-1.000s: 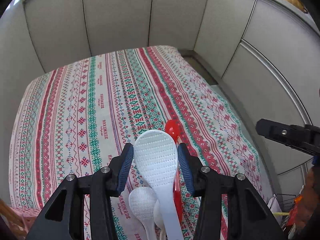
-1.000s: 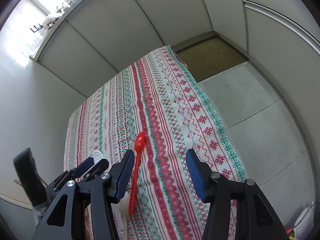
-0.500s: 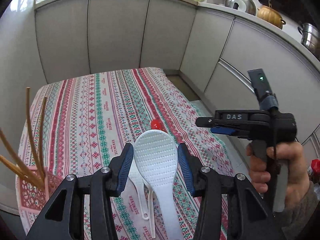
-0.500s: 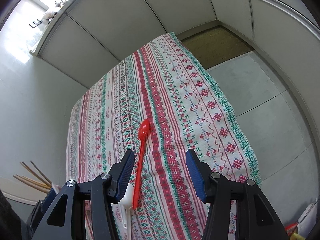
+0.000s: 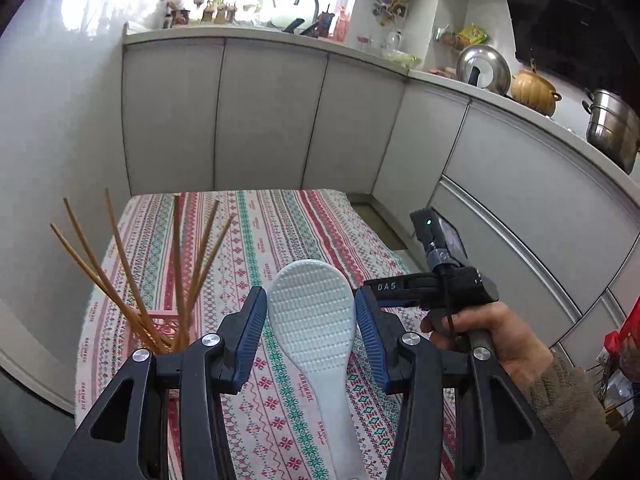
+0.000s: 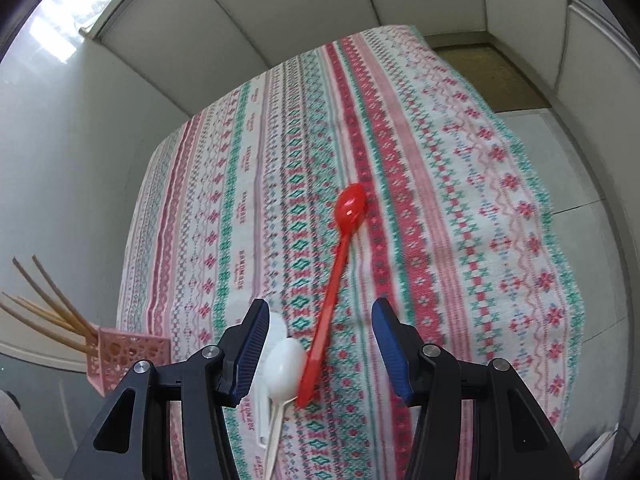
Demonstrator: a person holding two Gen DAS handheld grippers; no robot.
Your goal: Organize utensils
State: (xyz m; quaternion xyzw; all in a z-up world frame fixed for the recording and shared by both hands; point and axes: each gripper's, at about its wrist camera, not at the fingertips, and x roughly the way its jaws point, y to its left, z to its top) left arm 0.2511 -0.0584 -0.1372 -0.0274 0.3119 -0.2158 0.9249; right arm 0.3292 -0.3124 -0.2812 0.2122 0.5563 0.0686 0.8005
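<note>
Paddle point(image 5: 311, 312) | clamped in left hand-held gripper point(image 5: 311, 336) | above tablecloth point(image 5: 256, 236)

The left gripper point(image 5: 311, 340) points forward and somewhat downward, its two blue-padded fingers point(image 5: 251, 336) closed against the edges of a white rice paddle point(image 5: 312, 312) that stands between them, handle running back toward the camera. To its right, the person's right hand point(image 5: 486, 334) wraps the handle of the right gripper point(image 6: 318, 354), a knitted sleeve point(image 5: 568, 408) covering the wrist. The right gripper tilts steeply down, its jaws standing apart with nothing clamped between the pads.
</note>
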